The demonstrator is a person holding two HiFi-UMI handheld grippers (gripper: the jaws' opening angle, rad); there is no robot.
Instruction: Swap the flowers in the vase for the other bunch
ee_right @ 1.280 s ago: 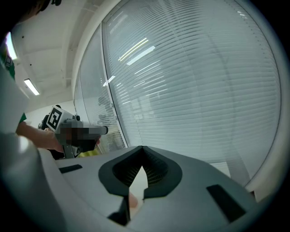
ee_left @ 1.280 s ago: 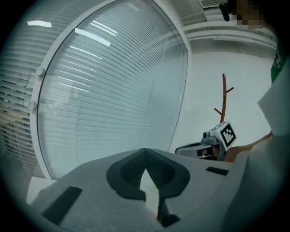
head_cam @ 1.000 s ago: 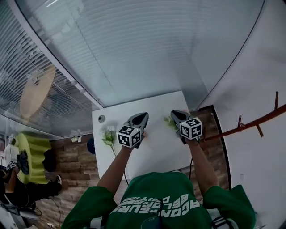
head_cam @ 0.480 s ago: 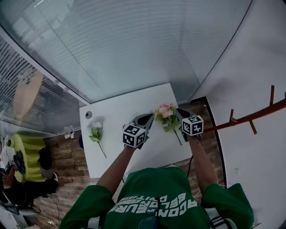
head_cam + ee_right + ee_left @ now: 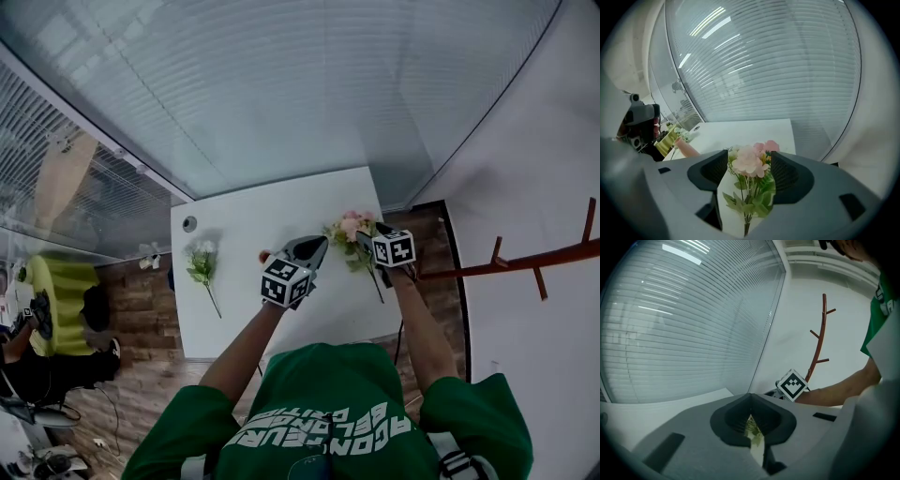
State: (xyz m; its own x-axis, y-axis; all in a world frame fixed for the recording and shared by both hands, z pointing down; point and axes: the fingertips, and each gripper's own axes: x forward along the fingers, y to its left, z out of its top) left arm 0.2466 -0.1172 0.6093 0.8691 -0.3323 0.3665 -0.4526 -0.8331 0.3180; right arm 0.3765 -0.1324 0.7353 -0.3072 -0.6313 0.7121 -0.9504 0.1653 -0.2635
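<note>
Right of centre on the white table (image 5: 253, 220), the pink bunch (image 5: 349, 228) lies between the jaws of the right gripper (image 5: 367, 240), which have just been opening and now stand clear of it. The white bunch (image 5: 201, 262) lies well apart at the left, blooms up and stem toward the lower right, beyond the peach vase (image 5: 686, 147). I judge the left gripper (image 5: 316, 247), its jaws together, the nearer.
</note>
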